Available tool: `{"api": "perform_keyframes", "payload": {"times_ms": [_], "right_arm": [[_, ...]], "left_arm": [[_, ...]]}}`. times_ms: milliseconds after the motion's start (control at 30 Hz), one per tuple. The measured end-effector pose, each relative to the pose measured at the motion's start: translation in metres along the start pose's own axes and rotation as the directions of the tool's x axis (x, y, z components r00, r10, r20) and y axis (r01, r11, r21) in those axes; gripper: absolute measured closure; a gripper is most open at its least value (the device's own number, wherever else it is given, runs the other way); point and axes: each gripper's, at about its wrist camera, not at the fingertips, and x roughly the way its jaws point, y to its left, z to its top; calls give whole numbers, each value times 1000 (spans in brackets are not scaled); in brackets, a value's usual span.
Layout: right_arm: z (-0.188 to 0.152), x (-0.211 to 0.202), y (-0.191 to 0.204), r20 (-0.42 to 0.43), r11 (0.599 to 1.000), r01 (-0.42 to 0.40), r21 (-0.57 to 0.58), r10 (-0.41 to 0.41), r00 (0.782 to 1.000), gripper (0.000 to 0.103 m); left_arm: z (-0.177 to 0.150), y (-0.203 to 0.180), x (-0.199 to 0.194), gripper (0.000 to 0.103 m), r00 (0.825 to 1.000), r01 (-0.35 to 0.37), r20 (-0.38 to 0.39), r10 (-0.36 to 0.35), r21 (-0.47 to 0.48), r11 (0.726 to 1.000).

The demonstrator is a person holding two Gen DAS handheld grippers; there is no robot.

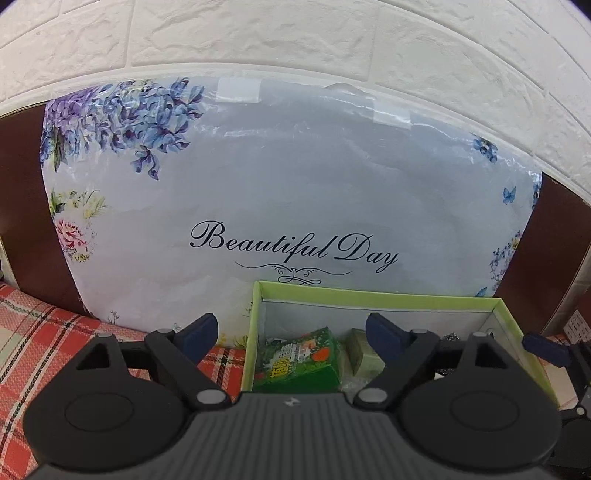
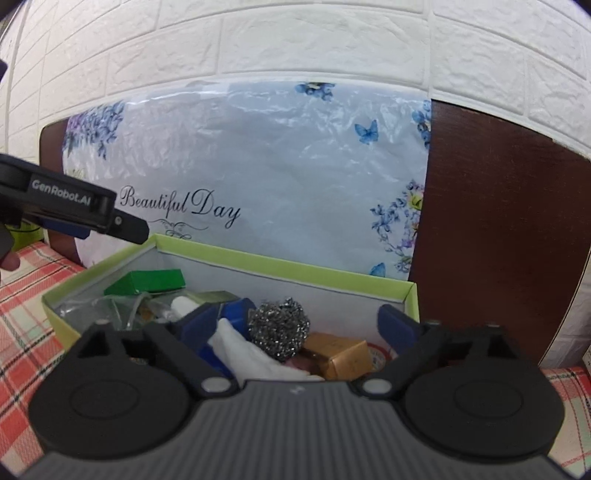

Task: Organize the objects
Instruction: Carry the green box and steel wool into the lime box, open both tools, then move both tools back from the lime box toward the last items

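Box [image 2: 280, 267]: green-rimmed, open, on the plaid cloth [image 1: 44, 332], against the floral "Beautiful Day" bag [image 1: 295, 192].
Contents: green packet [image 1: 303, 360], steel scourer [image 2: 279, 326], gold packet [image 2: 338, 354], perhaps white cloth.
Left hand-held gripper [image 1: 291, 336]: jaws wide, empty.
Right hand-held gripper [image 2: 295, 328]: jaws wide, empty, over the box.

Bright, even light; glare streaks the glossy floral plastic bag [image 2: 258, 155]; fisheye bends the white brick wall [image 1: 295, 33] above it.

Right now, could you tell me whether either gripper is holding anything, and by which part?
Nothing is held: the left gripper and right gripper both stand open above the green box.
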Motion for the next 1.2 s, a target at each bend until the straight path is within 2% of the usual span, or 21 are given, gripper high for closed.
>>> {"api": "perform_keyframes", "payload": {"times_ms": [133,433,600,900,1067,1200], "right_arm": [[1,-8,1,-20,1000,-10,8,11,1000,0],[13,-44,8,-37,1000,-19,-5,19,999,0],[16,-66,9,-86,1000,-13,24,15,996,0],[-5,-125,27,-94,999,2,52,3,996,0],[-25,-150,38,-104,998,-5,64,11,995,0],[-39,-167,42,-117,997,-20,72,28,993,0]], "left_arm": [[-2,-2,-12,13,1000,-1,-15,1,-5,1000],[-2,-25,-56,13,999,-18,-25,20,62,998],[-11,-32,-81,13,998,-35,-41,39,98,995],[-55,-32,-140,13,998,-43,-35,46,99,994],[-82,-32,-157,13,998,-37,-53,43,102,994],[-97,-28,-163,13,997,-30,-74,35,64,997]]}}
